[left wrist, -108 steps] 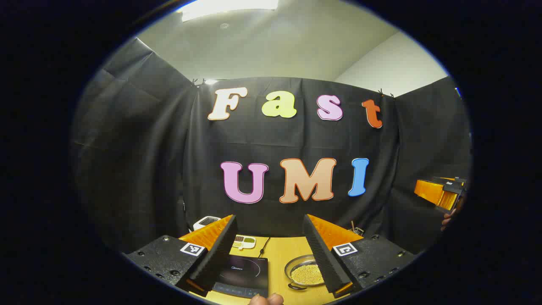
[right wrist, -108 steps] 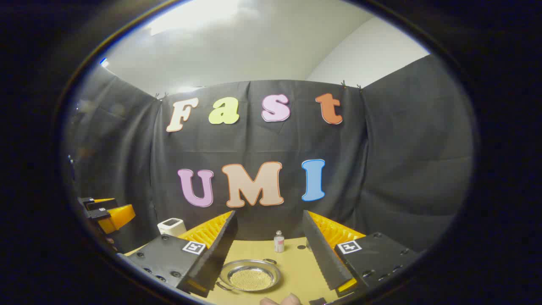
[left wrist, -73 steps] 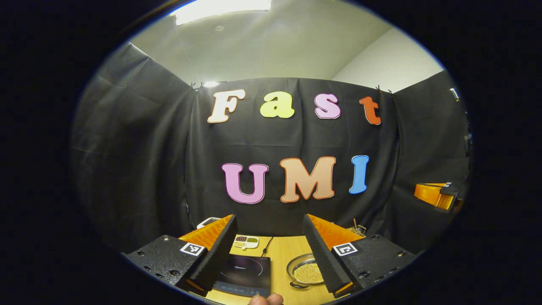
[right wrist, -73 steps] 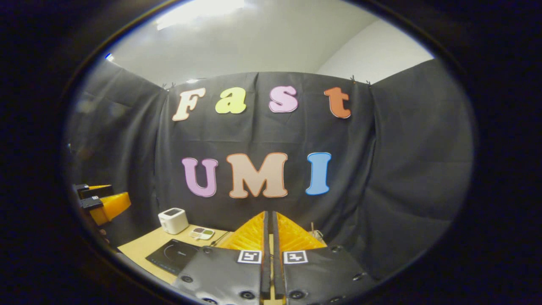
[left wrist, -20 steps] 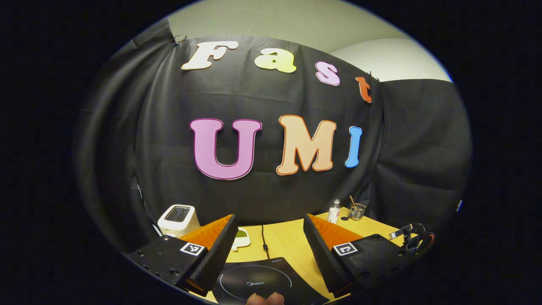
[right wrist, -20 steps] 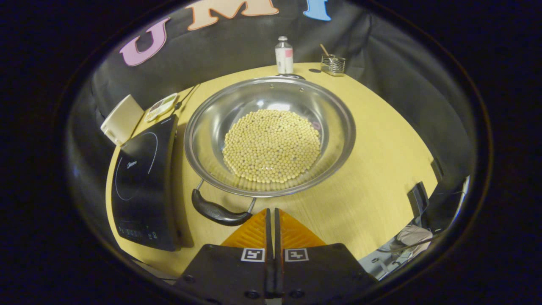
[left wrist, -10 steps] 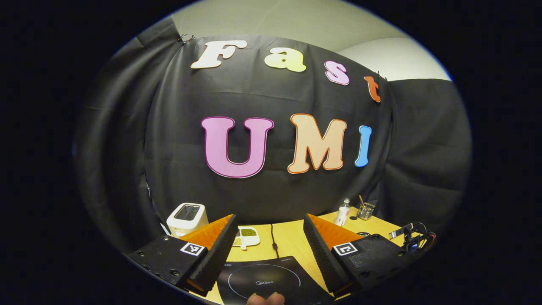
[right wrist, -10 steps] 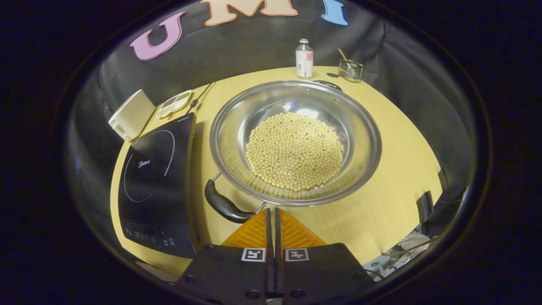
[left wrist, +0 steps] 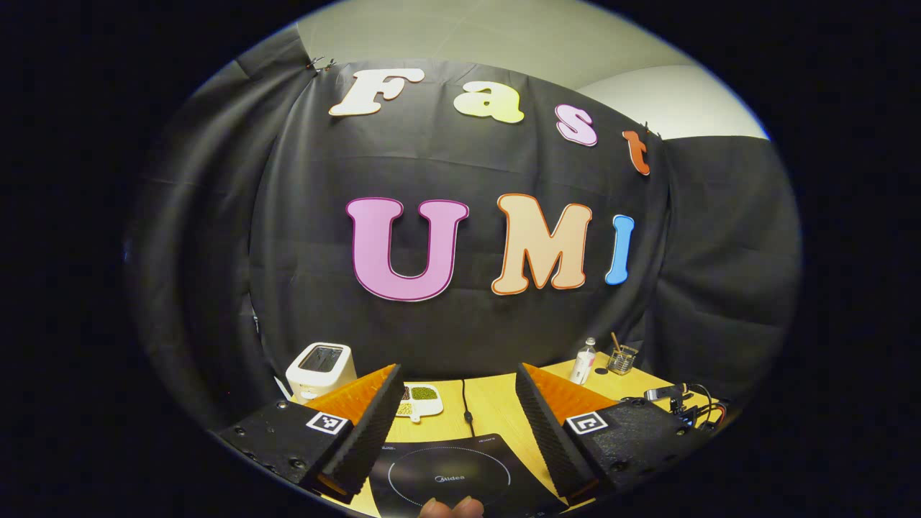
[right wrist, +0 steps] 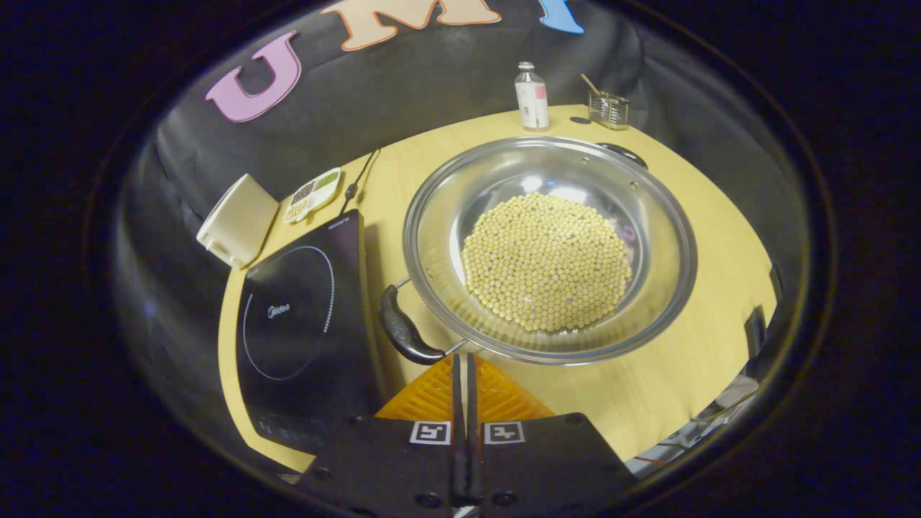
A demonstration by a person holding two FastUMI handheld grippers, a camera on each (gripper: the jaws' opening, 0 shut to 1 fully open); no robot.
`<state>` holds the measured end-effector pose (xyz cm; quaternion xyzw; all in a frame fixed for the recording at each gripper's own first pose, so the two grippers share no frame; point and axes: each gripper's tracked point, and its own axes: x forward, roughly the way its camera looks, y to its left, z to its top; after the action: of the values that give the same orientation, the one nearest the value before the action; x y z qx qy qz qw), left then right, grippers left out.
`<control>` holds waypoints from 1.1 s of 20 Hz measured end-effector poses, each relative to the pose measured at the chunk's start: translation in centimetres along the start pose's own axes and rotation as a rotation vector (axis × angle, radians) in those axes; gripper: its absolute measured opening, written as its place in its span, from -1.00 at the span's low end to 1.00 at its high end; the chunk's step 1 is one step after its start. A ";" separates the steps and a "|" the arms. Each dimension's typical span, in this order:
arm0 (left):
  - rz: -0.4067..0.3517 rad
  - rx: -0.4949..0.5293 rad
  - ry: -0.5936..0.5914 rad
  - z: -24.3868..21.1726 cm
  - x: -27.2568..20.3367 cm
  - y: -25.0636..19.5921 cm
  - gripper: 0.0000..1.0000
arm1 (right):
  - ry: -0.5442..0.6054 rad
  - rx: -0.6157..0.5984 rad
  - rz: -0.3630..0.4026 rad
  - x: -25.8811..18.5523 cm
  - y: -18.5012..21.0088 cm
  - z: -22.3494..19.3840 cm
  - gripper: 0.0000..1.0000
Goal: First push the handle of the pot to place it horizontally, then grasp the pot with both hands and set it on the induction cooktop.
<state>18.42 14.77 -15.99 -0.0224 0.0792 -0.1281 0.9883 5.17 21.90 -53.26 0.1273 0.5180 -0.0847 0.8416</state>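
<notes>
Pot in question was a wide, shallow stainless-steel pan [right wrist: 550, 252] carrying a bed of pale yellow beans [right wrist: 547, 262], and we found it standing on the light wooden table [right wrist: 669, 403] just beside the black glass induction cooktop [right wrist: 302, 324], not yet on it. We noted a black curved loop handle [right wrist: 404, 327] at the near rim, angled toward the cooktop's edge, and a second black handle [right wrist: 624, 153] at the far rim.

We judged the pan stiff and moderately heavy with its load; the polished wall looked slippery, and the loose beans would roll if it tipped. We therefore advised taking hold at the two black handles, one per gripper, and keeping the rim level.

The right gripper [right wrist: 464, 360] had its fingers pressed together with nothing between them, the tips lying just beside the near handle; we could not tell whether they touched it. We judged this suited to the push that turns the handles to lie crosswise.

The left gripper [left wrist: 457, 424] was spread wide, holding nothing, above the cooktop [left wrist: 450, 475], well apart from the pan. A white toaster [left wrist: 320, 368] and a small white bottle [right wrist: 531, 96] stood at the table's back, clear of the route
</notes>
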 end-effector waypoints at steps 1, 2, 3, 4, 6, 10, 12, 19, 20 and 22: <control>-0.001 0.000 0.002 0.0 -0.1 -0.1 0.89 | 0.000 0.026 0.011 0.2 0.5 0.2 -0.94; -0.001 -0.002 0.001 0.0 -0.3 -0.1 0.89 | 0.001 0.049 0.021 0.2 1.0 0.3 -0.94; -0.003 -0.003 0.000 0.0 -0.4 -0.2 0.89 | 0.000 0.066 0.035 0.3 1.6 0.4 -0.94; -0.006 -0.003 0.002 0.0 -0.4 -0.3 0.82 | -0.002 0.079 0.046 0.4 2.3 0.5 -0.94; -0.011 0.001 0.004 0.1 -0.4 -0.5 0.89 | -0.005 0.091 0.053 0.6 3.0 0.4 -0.94; -0.027 0.011 -0.004 0.5 -0.4 -1.3 0.89 | -0.010 0.099 0.070 0.6 3.6 0.5 -0.94; -0.039 0.009 0.002 0.4 -0.4 -1.7 0.88 | -0.026 0.100 0.094 0.0 4.1 0.9 -1.00; -0.079 0.025 0.015 0.7 -0.2 -3.9 0.89 | -0.109 0.138 0.118 -2.4 2.1 3.2 -0.94; -0.086 0.023 0.025 0.5 -0.2 -4.3 0.89 | -0.138 0.124 0.124 -3.0 1.7 3.8 -0.94; -0.105 0.012 0.052 -0.2 -0.3 -5.5 0.82 | -0.176 0.101 0.098 -4.1 -0.6 5.1 -1.00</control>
<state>16.74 9.50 -15.79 -0.0172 0.1026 -0.1809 0.9780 7.49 19.84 -47.43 0.1868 0.4303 -0.0801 0.8795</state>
